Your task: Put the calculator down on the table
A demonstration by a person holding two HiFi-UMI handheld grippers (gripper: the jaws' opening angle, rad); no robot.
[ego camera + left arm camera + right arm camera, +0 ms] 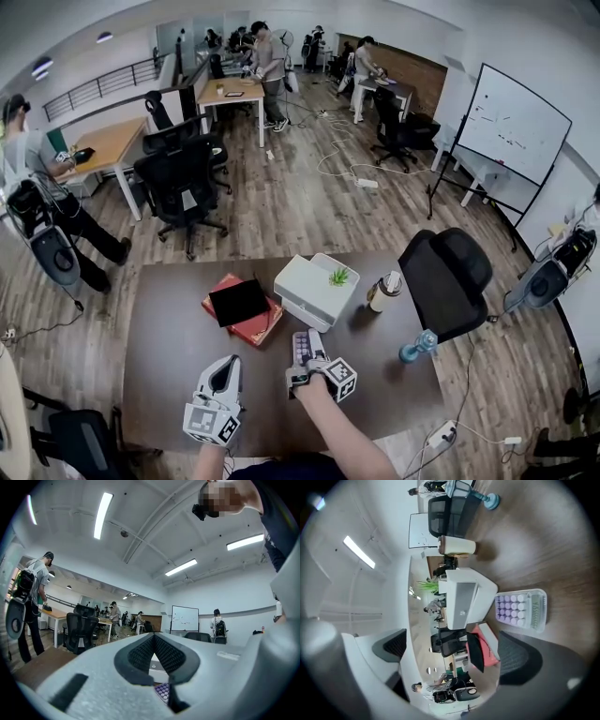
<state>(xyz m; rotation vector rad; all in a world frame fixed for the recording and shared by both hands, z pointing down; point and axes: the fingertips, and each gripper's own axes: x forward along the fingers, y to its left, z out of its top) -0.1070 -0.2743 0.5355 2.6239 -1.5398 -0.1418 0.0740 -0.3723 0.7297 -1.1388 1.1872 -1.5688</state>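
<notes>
1. Closest to you, your left gripper [222,375] sits over the near part of the brown table [159,375]. Its jaws are pressed together and its dark pads [140,654] meet at the tip with nothing between them.
2. Just to its right, your hand [317,392] holds the right gripper [306,364]. Its jaws stand wide apart, and no object lies between the two pads [518,656].
3. The calculator [302,344] lies flat on the table just beyond the right gripper's tips. Its purple keys face up and neither jaw grips it. From the right gripper view it sits past one pad, outside the gap.
4. Off to the right, near the table's edge, stands a small blue object [417,347].
5. Farther on, a red book [258,328] lies left of centre with a flat black slab [238,302] resting on top.
6. Just beside the book on the right is a white box [309,291] with a little green plant [339,277] on it. A lidded cup [384,291] stands right of the box.
7. A black office chair [450,277] is drawn up at the table's far right corner.
8. Beyond the table you have wooden floor, more chairs and desks, a whiteboard [511,122] on the right, and several people standing at the desks.
</notes>
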